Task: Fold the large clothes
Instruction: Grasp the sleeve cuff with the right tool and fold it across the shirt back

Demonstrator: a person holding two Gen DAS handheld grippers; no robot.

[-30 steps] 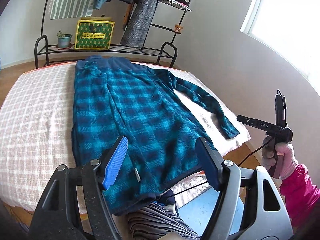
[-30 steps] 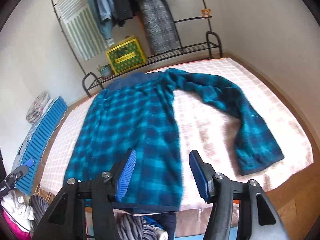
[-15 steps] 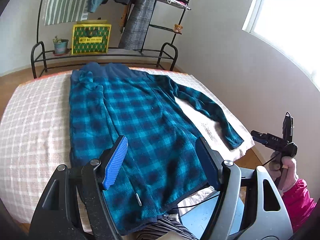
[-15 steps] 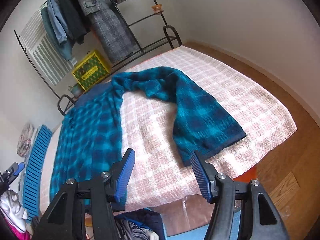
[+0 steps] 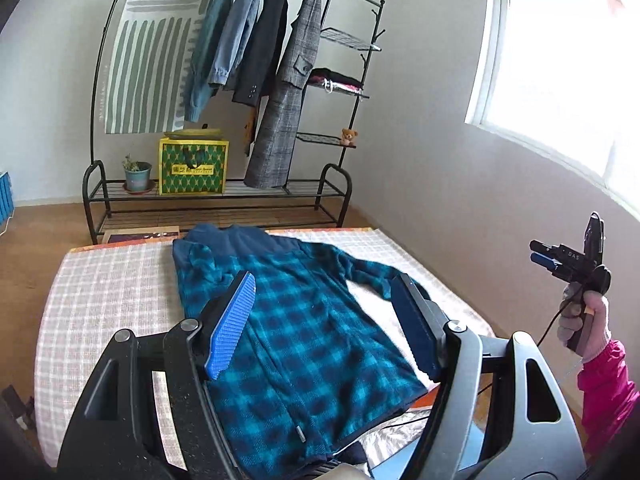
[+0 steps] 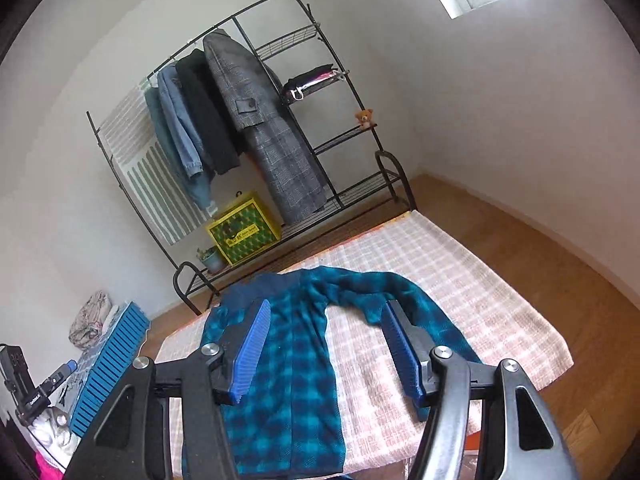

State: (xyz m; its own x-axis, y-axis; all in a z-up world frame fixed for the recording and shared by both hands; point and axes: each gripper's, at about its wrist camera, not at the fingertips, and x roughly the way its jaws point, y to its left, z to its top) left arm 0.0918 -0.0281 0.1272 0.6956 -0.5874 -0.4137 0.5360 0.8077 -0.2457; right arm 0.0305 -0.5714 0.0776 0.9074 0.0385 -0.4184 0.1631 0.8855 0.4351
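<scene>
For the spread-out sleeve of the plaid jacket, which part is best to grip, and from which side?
Probably the cuff end of the sleeve, approached by the open right gripper from the near bed edge: it lies flat, stretched away from the plaid jacket body.

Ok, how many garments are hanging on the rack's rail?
4, left to right in the left wrist view: teal jacket, denim jacket, black coat, grey plaid coat. Others could hide behind them.
</scene>
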